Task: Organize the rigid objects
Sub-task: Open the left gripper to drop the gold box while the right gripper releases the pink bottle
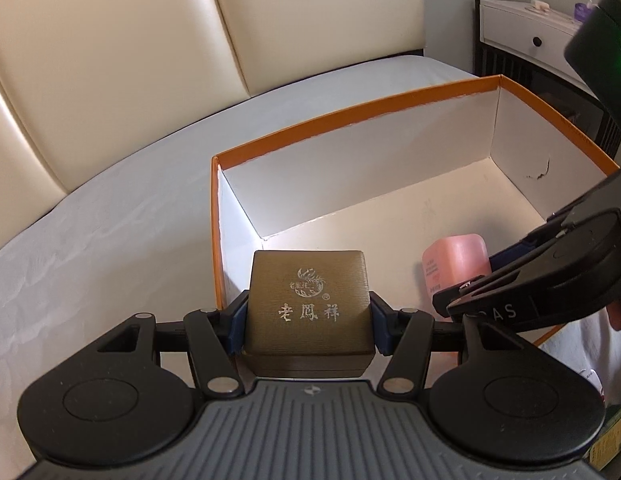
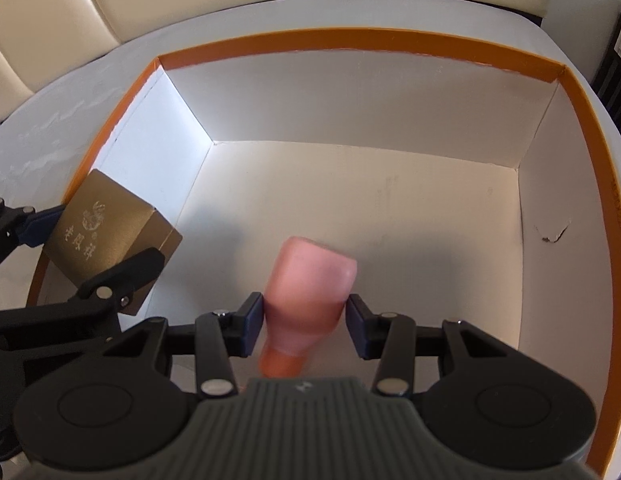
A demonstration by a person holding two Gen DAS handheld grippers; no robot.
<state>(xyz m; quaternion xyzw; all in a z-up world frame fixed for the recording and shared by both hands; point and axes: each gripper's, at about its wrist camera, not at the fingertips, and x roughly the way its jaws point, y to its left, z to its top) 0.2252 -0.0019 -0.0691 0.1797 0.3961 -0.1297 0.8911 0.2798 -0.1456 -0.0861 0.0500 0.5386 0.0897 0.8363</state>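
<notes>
My left gripper (image 1: 308,322) is shut on a bronze jewellery box (image 1: 308,308) with Chinese lettering and holds it over the near left corner of an orange-rimmed cardboard box (image 1: 350,114). The jewellery box also shows at the left of the right wrist view (image 2: 110,236). My right gripper (image 2: 306,326) is inside the cardboard box (image 2: 350,40), its jaws on either side of a pink bottle (image 2: 310,292); a small gap shows on the right side, and the bottle looks blurred. The pink bottle (image 1: 456,264) shows in the left wrist view beside the right gripper.
The cardboard box stands on a white bed sheet (image 1: 90,248) with a cream padded headboard (image 1: 110,60) behind. A white bedside cabinet (image 1: 530,36) stands at the far right. The box's right inner wall has a small tear (image 2: 554,236).
</notes>
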